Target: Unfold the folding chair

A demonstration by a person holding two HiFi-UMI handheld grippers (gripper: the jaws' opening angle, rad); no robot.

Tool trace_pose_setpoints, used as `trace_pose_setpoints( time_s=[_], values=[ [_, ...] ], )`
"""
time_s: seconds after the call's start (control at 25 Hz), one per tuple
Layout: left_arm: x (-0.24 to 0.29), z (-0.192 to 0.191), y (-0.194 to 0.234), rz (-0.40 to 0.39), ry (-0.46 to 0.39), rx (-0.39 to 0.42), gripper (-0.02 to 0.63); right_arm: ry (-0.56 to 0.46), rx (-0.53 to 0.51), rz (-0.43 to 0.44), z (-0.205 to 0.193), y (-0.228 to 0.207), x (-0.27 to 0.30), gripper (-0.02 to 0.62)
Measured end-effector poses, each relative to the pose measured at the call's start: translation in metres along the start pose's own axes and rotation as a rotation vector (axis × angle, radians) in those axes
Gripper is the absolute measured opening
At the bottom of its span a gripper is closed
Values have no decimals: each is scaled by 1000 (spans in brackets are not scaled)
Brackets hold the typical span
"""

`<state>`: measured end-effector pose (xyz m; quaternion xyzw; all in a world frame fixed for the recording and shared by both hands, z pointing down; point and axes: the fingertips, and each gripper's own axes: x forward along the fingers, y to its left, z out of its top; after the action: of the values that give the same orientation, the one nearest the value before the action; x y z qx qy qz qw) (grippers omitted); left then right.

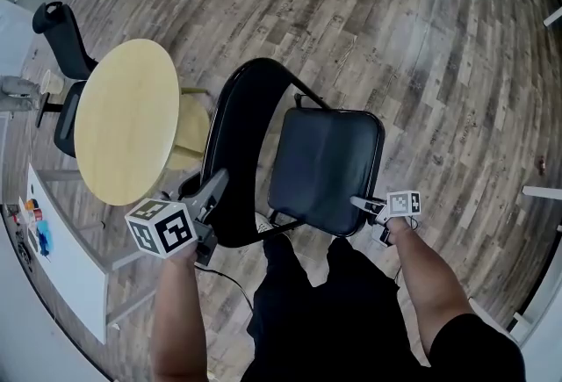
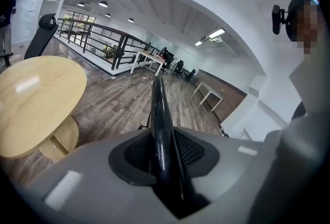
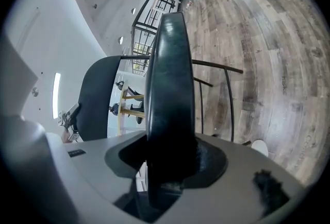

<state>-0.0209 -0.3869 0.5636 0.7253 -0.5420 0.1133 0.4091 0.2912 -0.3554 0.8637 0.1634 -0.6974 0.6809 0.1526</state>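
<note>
A black folding chair stands on the wood floor below me, its padded seat (image 1: 325, 165) lying nearly flat and its curved back (image 1: 237, 152) to the left of the seat. My left gripper (image 1: 219, 183) is shut on the back's top edge, which runs as a thin black bar (image 2: 161, 130) straight out from between the jaws of the left gripper (image 2: 165, 176). My right gripper (image 1: 362, 205) grips the seat's near right corner. In the right gripper view the seat's thick edge (image 3: 170, 89) fills the gap of the right gripper (image 3: 167, 166), with the back (image 3: 95, 99) beyond it.
A round wooden table (image 1: 127, 121) stands close on the chair's left, with a black office chair (image 1: 61, 38) behind it. A white desk (image 1: 61, 257) runs along the lower left. My legs (image 1: 307, 284) are just behind the chair. White furniture legs (image 1: 544, 194) show at the right edge.
</note>
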Motion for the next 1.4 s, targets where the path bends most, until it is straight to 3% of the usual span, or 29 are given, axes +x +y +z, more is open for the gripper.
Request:
trace_pose_setpoints(
  time_s=[0.16, 0.44, 0.64, 1.4],
  values=[
    [-1, 0, 10, -27, -29, -9, 115, -1, 6, 33, -2, -10, -1, 184],
    [2, -6, 43, 65, -30, 43, 120, -10, 3, 26, 1, -31, 2, 191],
    [9, -12, 52, 40, -30, 19, 120, -27, 15, -24, 1, -53, -4, 209],
    [26, -38, 80, -4, -36, -43, 120, -56, 8, 50, 0, -123, -14, 230]
  ],
)
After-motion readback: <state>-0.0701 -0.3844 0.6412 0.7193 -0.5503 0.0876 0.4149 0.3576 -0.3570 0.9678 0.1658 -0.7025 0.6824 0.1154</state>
